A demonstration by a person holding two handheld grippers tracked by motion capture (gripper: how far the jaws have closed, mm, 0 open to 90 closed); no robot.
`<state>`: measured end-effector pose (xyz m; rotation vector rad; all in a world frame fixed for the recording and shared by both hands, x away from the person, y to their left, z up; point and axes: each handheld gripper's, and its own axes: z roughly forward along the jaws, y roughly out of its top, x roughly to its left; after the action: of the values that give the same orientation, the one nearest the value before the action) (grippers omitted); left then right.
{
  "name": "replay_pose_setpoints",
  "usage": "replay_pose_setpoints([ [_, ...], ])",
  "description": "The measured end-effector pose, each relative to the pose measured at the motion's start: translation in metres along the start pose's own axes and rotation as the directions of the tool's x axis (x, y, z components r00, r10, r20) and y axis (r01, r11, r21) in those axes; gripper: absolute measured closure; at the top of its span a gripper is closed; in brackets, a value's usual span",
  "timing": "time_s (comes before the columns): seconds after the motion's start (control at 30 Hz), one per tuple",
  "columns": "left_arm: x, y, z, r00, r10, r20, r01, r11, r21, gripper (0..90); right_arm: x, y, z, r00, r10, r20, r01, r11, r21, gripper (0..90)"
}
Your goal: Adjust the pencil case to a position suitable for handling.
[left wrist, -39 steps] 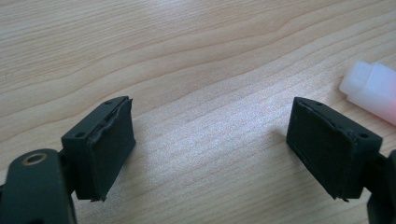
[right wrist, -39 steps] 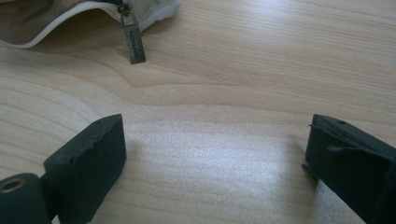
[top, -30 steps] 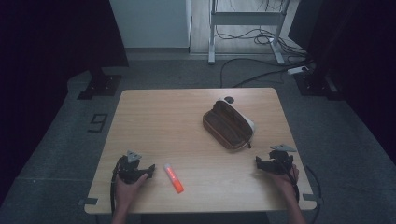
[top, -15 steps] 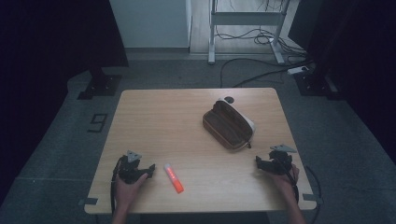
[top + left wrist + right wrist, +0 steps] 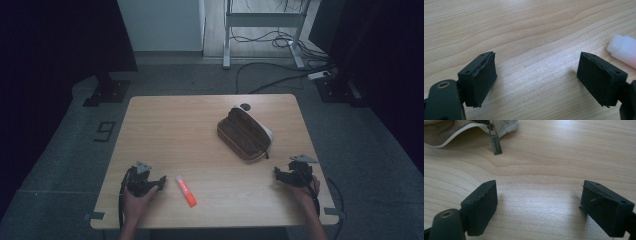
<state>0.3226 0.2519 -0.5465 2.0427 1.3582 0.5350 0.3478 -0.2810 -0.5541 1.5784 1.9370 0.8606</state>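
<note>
Start of work, nothing held. Left gripper (image 5: 161,183) fingers wide, empty, orange tube (image 5: 185,190) just beside on the counter (image 5: 175,130). Right gripper (image 5: 278,173) wide but just been closing, empty, near pouch (image 5: 244,134). Next, likely: left closes on tube

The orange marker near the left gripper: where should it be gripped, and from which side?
Grip the orange marker across its narrow barrel near the middle, coming down from above. It lies flat on the table, slanted, so the jaws should turn crosswise to its length. The left gripper sits open just beside its pale cap end, probably the handier one.
</note>
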Motion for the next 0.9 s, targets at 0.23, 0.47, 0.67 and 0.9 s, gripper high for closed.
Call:
replay_pose_setpoints([
  [0.23,0.000,0.000,0.000,1.0000,0.001,0.000,-0.001,1.0000,0.001,15.5,0.000,0.008,-0.007,0.9999,0.010,0.008,-0.010,0.9985,-0.054,17.0],
  [0.47,0.000,0.000,0.000,1.0000,0.001,-0.001,-0.001,1.0000,0.000,15.7,0.006,0.019,-0.015,0.9999,0.008,-0.013,-0.010,0.9918,-0.127,18.8],
  [0.67,0.000,0.000,0.000,1.0000,0.000,-0.001,0.000,1.0000,-0.001,15.7,0.012,0.029,-0.022,0.9994,-0.004,-0.035,-0.002,0.9848,-0.173,19.5],
  [0.9,0.000,0.000,0.000,1.0000,-0.001,-0.001,0.001,1.0000,-0.001,15.8,0.020,0.039,-0.027,0.9985,-0.024,-0.049,0.013,0.9765,-0.215,20.7],
])
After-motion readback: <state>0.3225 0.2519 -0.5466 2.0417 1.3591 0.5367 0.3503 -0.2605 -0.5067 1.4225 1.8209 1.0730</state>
